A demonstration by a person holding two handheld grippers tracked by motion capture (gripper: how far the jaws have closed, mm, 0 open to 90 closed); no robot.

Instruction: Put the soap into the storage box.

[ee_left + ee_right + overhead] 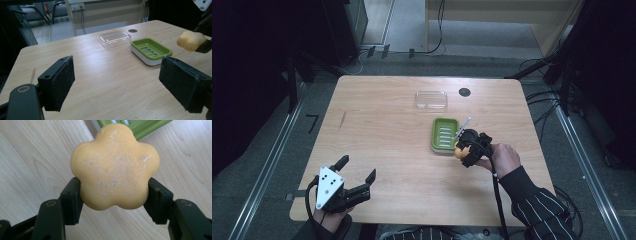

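Your right claw (113,195) is clamped on the flower-shaped yellow soap (115,167) — held just beside the green soap dish (445,135). Your left claw (357,175) gapes apart, well away from that dish.

Light wooden table with rounded corners (377,125), pale grain finish, standing on grey floor. Small dark round grommet hole (464,92) near far edge. Clear plastic rectangular lid (431,100) lying flat just beside grommet, toward table centre. Green rectangular slotted soap dish on white base (443,135) resting nearer the person than lid, apart from it (slots run crosswise). Faint dark scuff mark (343,119) on left portion of tabletop.
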